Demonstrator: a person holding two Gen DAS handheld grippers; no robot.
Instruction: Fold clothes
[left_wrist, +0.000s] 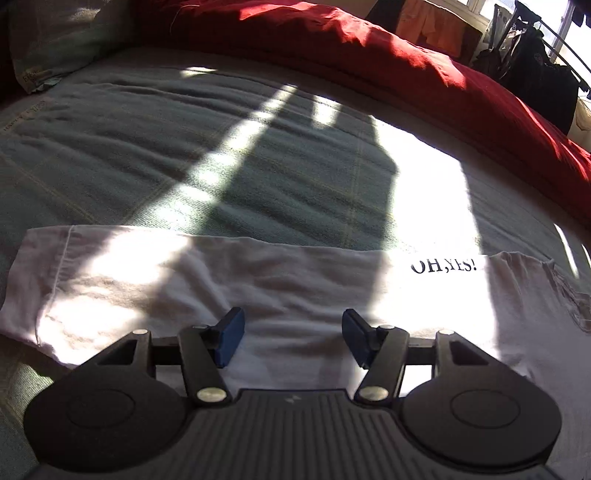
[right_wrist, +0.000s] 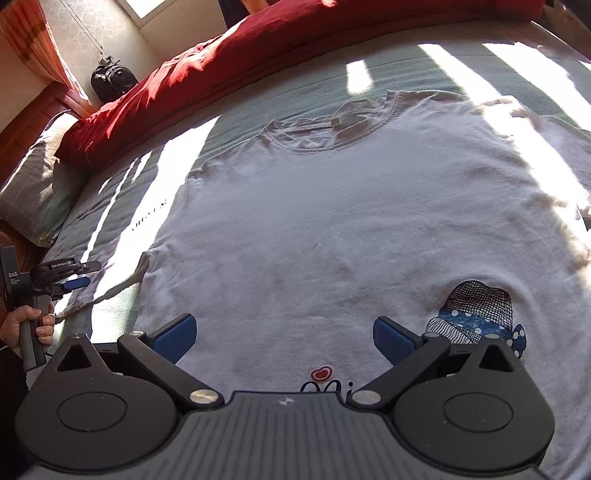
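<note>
A white T-shirt (right_wrist: 332, 221) lies flat on the bed, neck away from me, with a blue hat print (right_wrist: 476, 317) near its lower right. In the left wrist view its left part (left_wrist: 207, 280) lies spread, with "OH,YES!" lettering (left_wrist: 443, 265). My left gripper (left_wrist: 291, 338) is open and empty just above the white cloth. It also shows in the right wrist view (right_wrist: 79, 278), at the shirt's left edge. My right gripper (right_wrist: 284, 336) is open and empty over the shirt's lower front.
The bed has a grey-green checked sheet (left_wrist: 184, 155). A red duvet (left_wrist: 369, 48) is bunched along the far side. A pillow (right_wrist: 40, 177) lies at the far left. A dark bag (right_wrist: 112, 79) sits by the wall. Clothes hang on a rack (left_wrist: 539, 62).
</note>
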